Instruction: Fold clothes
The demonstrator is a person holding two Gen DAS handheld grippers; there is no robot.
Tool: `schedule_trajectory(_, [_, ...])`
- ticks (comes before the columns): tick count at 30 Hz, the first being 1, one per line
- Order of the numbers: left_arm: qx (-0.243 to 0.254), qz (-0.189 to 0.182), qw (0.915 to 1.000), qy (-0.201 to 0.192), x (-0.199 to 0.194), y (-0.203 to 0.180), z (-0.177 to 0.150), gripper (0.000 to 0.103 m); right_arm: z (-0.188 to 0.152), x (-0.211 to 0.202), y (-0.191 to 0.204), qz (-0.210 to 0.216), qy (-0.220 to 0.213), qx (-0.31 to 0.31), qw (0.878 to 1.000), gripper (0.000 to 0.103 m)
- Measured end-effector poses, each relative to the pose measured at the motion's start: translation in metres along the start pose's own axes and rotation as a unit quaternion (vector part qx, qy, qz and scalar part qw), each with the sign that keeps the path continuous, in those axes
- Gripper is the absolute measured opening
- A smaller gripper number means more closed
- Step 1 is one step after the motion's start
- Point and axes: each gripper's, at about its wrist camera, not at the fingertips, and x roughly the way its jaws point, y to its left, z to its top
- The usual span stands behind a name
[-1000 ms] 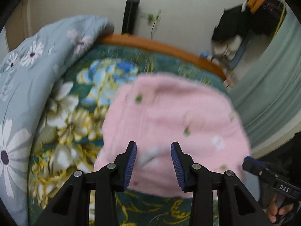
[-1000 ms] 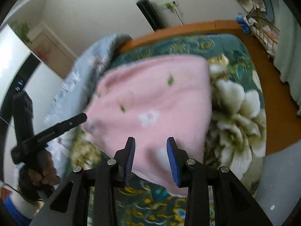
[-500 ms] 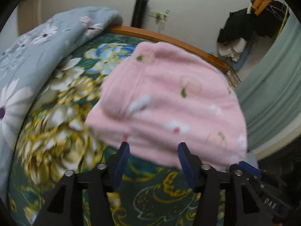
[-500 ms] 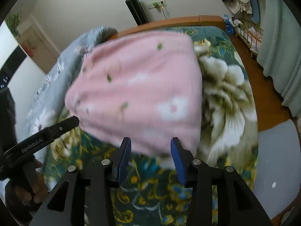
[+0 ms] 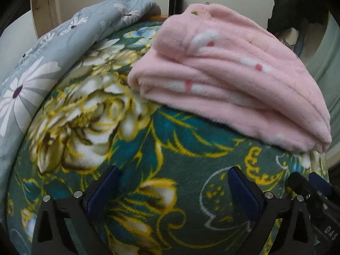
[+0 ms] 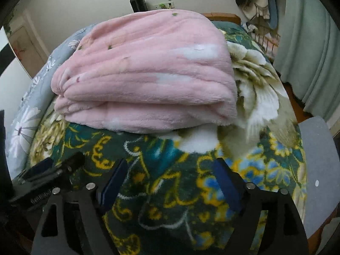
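A pink fleece garment [image 5: 229, 76] lies folded in several layers on the green flowered bedspread [image 5: 161, 153]; in the right wrist view the pink garment [image 6: 148, 78] fills the middle. My left gripper [image 5: 173, 177] hovers over the bedspread in front of the pile, its jaws opening wide with nothing between them. My right gripper [image 6: 170, 167] is likewise in front of the pile's near edge, jaws opening, empty. Each gripper shows at the edge of the other's view: the right gripper [image 5: 314, 191] and the left gripper [image 6: 51, 170].
A grey-blue daisy-print quilt [image 5: 46, 59] is heaped along the left of the bed. A wooden bed frame, a dark speaker [image 6: 138, 3] and a wall socket stand behind. Hanging clothes [image 5: 295, 10] and a green curtain [image 6: 312, 42] are on the right.
Both grippers let go of the pink garment and drew back and down from it, their jaws spreading wide. The garment now rests folded on the bedspread.
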Motion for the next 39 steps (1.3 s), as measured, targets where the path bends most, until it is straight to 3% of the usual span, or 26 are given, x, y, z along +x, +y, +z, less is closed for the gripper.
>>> schedule_trajectory(12, [0.002,0.005,0.9993,-0.036,-0.005,-0.005,-0.015,0.103,-0.018,-0.006,0.003,-0.028,-0.058,0.014,0.998,0.084])
schedule_trajectory(18, [-0.004,0.011,0.9991,-0.041,-0.005,-0.005,-0.016,0.103,-0.024,0.002,0.008,-0.032,-0.058,-0.002,0.998,0.093])
schedule_trajectory(39, [-0.017,0.007,0.9990,-0.040,-0.003,-0.003,-0.016,0.103,-0.031,0.001,0.015,-0.040,-0.056,-0.012,0.998,0.095])
